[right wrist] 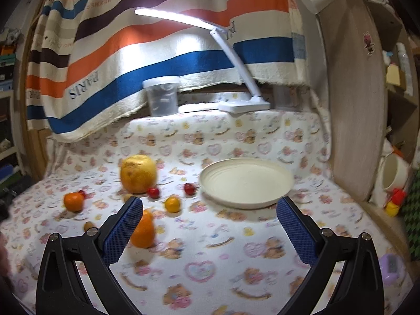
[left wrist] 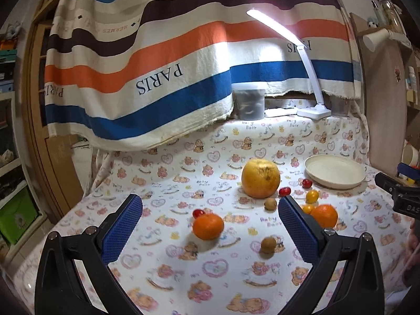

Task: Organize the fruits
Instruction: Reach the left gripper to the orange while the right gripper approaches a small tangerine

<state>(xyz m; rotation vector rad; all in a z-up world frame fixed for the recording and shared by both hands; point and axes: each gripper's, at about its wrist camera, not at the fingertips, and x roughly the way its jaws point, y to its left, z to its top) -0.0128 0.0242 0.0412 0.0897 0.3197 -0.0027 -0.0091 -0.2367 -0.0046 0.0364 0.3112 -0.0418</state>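
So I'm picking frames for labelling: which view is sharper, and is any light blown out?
Left wrist view is sharper: the grapefruit has crisp edges. Right wrist view is motion-blurred: the grapefruit and the tablecloth print are smeared. The desk lamp bar is blown out in both.

fruits lie scattered on the cloth: big yellow grapefruit upright, left of the empty plate.

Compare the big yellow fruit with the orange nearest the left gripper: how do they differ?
The big yellow fruit is clearly larger than the near orange. Its skin is pale yellow with brown blemishes; the orange is a uniform deep orange. The yellow fruit sits farther back, closer to the cream plate; the orange lies between the open left gripper fingers' line of view. Both rest loose on the tablecloth.
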